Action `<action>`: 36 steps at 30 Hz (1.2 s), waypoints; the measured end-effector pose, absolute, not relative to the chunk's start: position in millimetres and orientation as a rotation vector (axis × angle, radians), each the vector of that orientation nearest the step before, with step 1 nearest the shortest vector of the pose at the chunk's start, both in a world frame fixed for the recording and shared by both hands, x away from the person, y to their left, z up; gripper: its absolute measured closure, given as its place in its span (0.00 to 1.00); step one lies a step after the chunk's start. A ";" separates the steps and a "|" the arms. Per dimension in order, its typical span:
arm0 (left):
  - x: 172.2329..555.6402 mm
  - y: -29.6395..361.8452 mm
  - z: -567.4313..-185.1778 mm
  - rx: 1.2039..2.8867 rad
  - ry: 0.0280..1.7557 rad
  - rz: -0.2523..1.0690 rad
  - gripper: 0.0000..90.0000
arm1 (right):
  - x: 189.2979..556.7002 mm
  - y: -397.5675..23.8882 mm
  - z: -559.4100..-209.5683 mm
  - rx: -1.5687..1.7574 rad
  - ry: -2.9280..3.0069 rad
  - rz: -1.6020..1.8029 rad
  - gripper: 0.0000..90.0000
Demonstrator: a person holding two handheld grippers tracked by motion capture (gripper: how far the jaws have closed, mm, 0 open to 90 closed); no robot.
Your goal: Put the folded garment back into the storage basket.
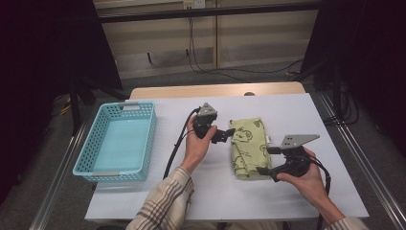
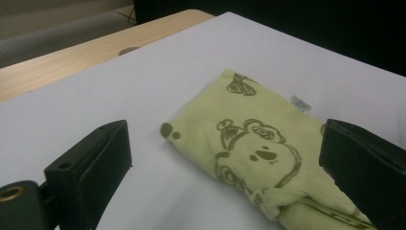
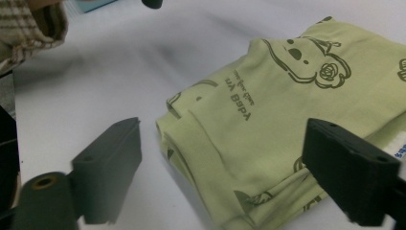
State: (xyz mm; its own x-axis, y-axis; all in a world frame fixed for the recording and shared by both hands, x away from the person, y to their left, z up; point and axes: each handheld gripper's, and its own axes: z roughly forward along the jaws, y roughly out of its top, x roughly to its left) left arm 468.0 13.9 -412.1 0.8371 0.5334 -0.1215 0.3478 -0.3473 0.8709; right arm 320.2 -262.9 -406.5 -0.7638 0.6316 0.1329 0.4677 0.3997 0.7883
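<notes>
A folded green cloth (image 1: 248, 147) printed with a bear drawing lay flat on the white bench (image 1: 220, 201), right of the bench's middle and nearer its front edge than its back edge. A small white label (image 2: 300, 103) stuck out from one side of the cloth.

The left gripper (image 1: 224, 135) was held at the cloth's left edge, toward the far corner of the fold. Its jaws stood wide apart in the left gripper view, one over bare bench and the other over the cloth, and neither pad pressed on the fabric.

The right gripper (image 1: 266, 168) was at the cloth's near right corner. Its jaws also stood wide, straddling the folded corner in the right gripper view, with the layered edges of the cloth between them but not pinched.

A light blue slotted basket (image 1: 145, 139) sat near the bench's left edge, well apart from the cloth. A plaid sleeve (image 1: 165, 203) came in over the front edge on the left side.
</notes>
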 end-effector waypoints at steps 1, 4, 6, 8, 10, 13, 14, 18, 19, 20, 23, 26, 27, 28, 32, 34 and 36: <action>470.1 14.2 -412.0 1.969 0.655 0.224 0.04 | 320.9 -262.9 -407.3 0.966 2.471 1.298 0.20; 473.5 14.8 -412.3 1.964 0.672 0.233 0.04 | 319.7 -260.4 -409.3 0.928 2.501 1.278 0.27; 475.0 14.5 -413.8 1.973 0.670 0.240 0.04 | 318.9 -256.8 -411.8 0.895 2.531 1.242 0.27; 476.6 14.6 -416.4 1.975 0.674 0.240 0.04 | 317.7 -252.8 -414.8 0.876 2.566 1.201 0.30; 477.7 14.3 -418.1 1.979 0.682 0.238 0.04 | 317.6 -249.6 -418.6 0.848 2.600 1.148 0.35; 479.3 13.1 -421.0 1.997 0.695 0.251 0.05 | 318.8 -248.1 -424.1 0.825 2.635 1.086 0.38; 480.7 13.8 -421.4 2.006 0.691 0.262 0.05 | 318.3 -247.6 -425.4 0.829 2.646 1.074 0.39; 484.2 12.0 -423.2 1.992 0.701 0.251 0.05 | 318.8 -246.9 -430.6 0.810 2.672 1.013 0.37; 484.6 11.5 -423.5 1.991 0.708 0.249 0.05 | 319.4 -247.6 -431.5 0.808 2.679 0.987 0.35; 485.2 10.8 -423.8 1.996 0.717 0.261 0.05 | 319.7 -247.8 -432.2 0.816 2.679 0.986 0.35; 487.6 10.2 -423.8 2.004 0.726 0.274 0.05 | 321.3 -247.8 -436.3 0.786 2.691 0.949 0.35; 490.2 10.3 -423.4 2.007 0.727 0.287 0.05 | 322.6 -247.4 -440.2 0.758 2.693 0.930 0.35; 491.0 11.2 -423.0 2.011 0.724 0.289 0.05 | 322.0 -247.3 -440.2 0.757 2.692 0.900 0.37; 491.5 10.8 -423.1 2.001 0.733 0.289 0.05 | 322.5 -247.1 -440.4 0.734 2.689 0.896 0.38; 493.4 10.9 -423.3 2.020 0.736 0.309 0.05 | 323.4 -250.0 -440.7 0.700 2.673 0.874 0.49; 493.6 11.2 -423.2 1.998 0.754 0.306 0.05 | 323.1 -251.4 -440.7 0.689 2.672 0.868 0.50; 493.9 11.4 -423.0 2.003 0.756 0.303 0.05 | 323.3 -252.0 -441.4 0.680 2.670 0.876 0.51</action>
